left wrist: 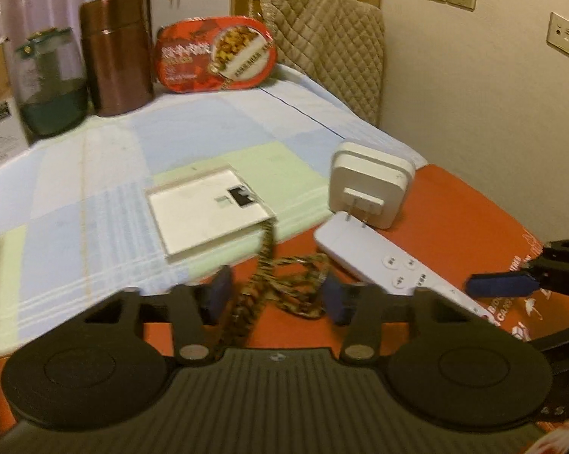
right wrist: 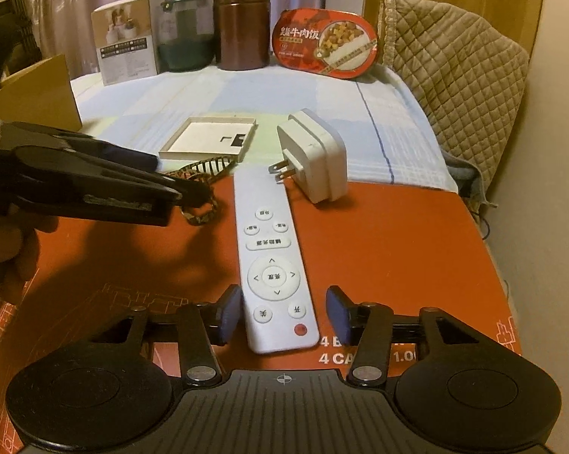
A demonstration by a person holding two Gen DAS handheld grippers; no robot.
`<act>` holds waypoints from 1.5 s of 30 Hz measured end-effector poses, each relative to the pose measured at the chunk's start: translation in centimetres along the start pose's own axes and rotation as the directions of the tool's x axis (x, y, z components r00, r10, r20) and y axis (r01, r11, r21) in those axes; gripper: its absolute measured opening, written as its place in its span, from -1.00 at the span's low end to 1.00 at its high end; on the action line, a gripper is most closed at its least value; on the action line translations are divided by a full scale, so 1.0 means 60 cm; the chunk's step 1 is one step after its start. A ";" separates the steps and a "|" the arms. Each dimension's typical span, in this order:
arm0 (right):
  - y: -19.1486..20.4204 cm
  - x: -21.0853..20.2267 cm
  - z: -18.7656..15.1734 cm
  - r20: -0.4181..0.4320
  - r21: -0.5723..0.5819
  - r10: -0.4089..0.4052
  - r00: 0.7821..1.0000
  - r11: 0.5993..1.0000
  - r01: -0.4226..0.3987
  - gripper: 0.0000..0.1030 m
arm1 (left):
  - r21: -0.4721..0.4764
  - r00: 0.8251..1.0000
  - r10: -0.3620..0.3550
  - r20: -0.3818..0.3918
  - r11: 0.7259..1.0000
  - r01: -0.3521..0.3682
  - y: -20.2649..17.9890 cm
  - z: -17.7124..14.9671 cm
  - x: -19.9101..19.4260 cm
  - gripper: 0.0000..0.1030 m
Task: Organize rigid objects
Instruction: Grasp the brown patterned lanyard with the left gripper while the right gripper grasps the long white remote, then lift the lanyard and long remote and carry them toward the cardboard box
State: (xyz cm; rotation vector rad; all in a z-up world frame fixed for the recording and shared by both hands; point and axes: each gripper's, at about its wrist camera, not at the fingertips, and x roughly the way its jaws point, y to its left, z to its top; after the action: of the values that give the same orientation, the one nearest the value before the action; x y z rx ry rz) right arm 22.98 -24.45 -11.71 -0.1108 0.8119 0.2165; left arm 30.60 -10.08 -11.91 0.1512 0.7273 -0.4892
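Note:
A white remote [right wrist: 273, 265] lies lengthwise on the orange mat [right wrist: 398, 246]. Its near end sits between the pads of my right gripper [right wrist: 284, 316], which is open with a gap on each side. A white plug adapter [right wrist: 314, 155] stands just beyond it, prongs touching the remote's far end. A braided camouflage strap [left wrist: 284, 287] runs from a shallow white tray [left wrist: 205, 212] and loops between the pads of my left gripper [left wrist: 279, 297]. Its jaws stand narrow around the strap, with mat showing beside the left pad. The remote [left wrist: 390, 261] lies to the right of this gripper.
At the back of the checked cloth [right wrist: 284, 90] stand a printed carton [right wrist: 127, 38], a glass jar [right wrist: 184, 38], a copper canister [right wrist: 241, 26] and a red meal box [right wrist: 324, 43]. A quilted chair back [right wrist: 454, 75] is at the right, a cardboard box [right wrist: 38, 90] at the left.

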 end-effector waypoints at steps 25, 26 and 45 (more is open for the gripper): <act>0.001 0.055 0.035 0.077 -0.030 0.062 0.995 0.998 -0.059 -0.31 | -0.089 0.989 0.146 0.007 0.985 -0.145 0.017 -0.084 -0.092 -0.31; 0.000 0.054 0.035 0.074 -0.020 0.064 0.995 0.998 -0.063 -0.31 | -0.094 0.989 0.148 0.005 0.985 -0.146 0.017 -0.084 -0.094 -0.31; 0.036 -0.086 -0.034 0.040 0.095 0.086 0.996 0.992 -0.089 -0.32 | -0.165 0.991 0.129 -0.031 0.977 -0.133 -0.042 -0.128 -0.231 -0.34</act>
State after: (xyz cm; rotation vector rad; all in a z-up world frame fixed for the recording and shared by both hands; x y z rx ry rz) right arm 17.58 -23.49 -9.38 0.0194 0.7909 0.2608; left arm 15.87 -4.79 -8.23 0.0464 0.7695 -0.2997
